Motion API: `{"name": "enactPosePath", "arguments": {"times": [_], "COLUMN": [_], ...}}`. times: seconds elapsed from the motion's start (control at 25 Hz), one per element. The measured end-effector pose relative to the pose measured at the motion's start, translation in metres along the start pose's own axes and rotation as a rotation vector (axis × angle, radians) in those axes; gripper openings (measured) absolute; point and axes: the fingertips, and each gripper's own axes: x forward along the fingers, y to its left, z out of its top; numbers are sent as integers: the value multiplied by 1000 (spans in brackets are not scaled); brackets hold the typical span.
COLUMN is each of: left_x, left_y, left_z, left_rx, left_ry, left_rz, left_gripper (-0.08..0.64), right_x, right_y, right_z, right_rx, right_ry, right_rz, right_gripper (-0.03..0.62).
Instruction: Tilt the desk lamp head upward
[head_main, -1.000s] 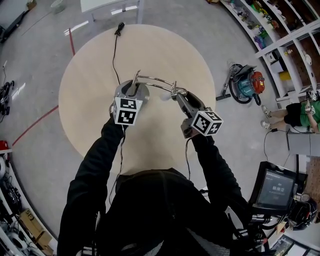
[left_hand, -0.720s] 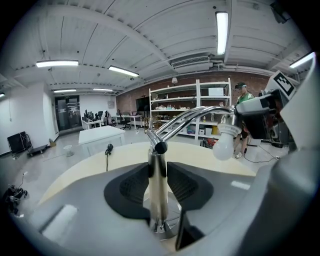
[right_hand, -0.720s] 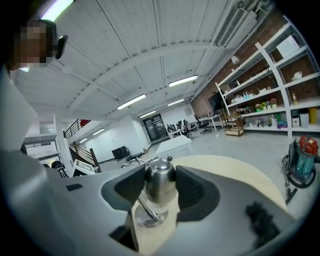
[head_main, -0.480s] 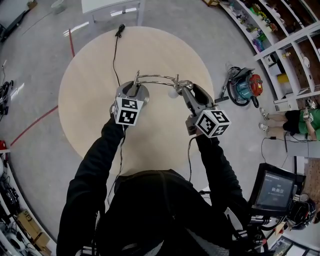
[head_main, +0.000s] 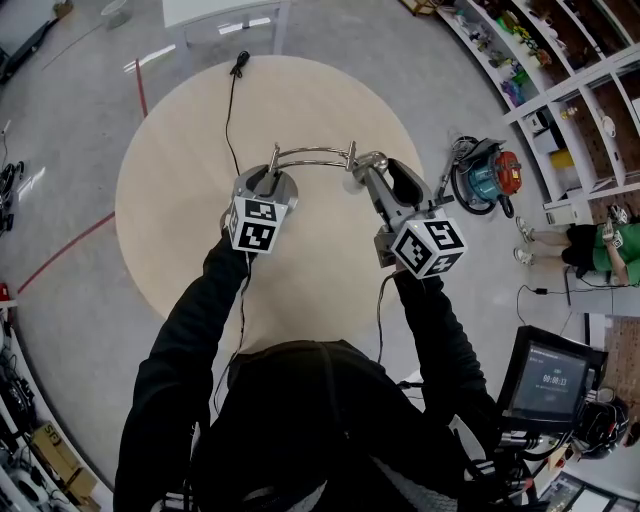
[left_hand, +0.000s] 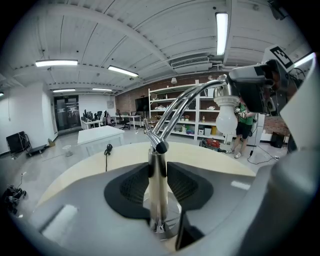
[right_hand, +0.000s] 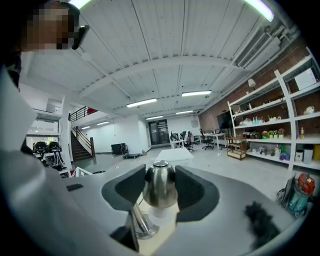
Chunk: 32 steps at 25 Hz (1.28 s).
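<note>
Left tongs (left_hand: 158, 175) are clenched on the upright post (left_hand: 158, 200) of a polished chrome desk lamp (head_main: 312, 152), their black ribbed pads pressing it from both sides just above its round base (left_hand: 169, 229). Right tongs (right_hand: 160, 187) grasp the lamp's bell-shaped chrome head (right_hand: 160, 184); they have just been closing, with that head between the pads. Each tool carries a cube (head_main: 251, 222) printed with black-and-white square markers, the only print that shows clearly. From the post a curved arm (left_hand: 187, 97) of two thin rods rises and bends over to the head, under which a white globe bulb (left_hand: 226, 119) hangs. The lamp stands near the middle of a round pale wooden counter (head_main: 170, 200), and a thin black cord (head_main: 228, 115) runs from it to the far edge. Beside the person, a dark screen (head_main: 547, 378) shows pale digits too small to read. Beyond the counter, on the grey floor, are a red line (head_main: 70, 250) and a teal and orange canister vacuum (head_main: 492, 170). Farther off stand white shelves (head_main: 570, 70) crowded with small things.
</note>
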Motion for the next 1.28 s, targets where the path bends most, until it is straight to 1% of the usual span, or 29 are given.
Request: {"name": "enactPosePath", "arguments": {"times": [0.32,0.52,0.72,1.0,1.28], "left_x": [4,6,10,15,16], "left_y": [0,5,12,12,11], "left_z": [1,2,-2,1,3], "left_rx": [-7,-12,-33,-47,-49], "left_ry": [7,7,0,-7,-9], "left_rz": [-12,-13,-14,-37,-47], "left_gripper": [120,120,120,120,120], "right_x": [10,21,35,47,53], "right_y": [15,27,41,52,59], "right_z": [27,40,48,62,71], "right_rx": [-129,-194,-241,-300,-333], "right_ry": [9,17,20,18,13], "right_rz": [8,7,13,32,46], "right_gripper": [192,190,190,187,187]}}
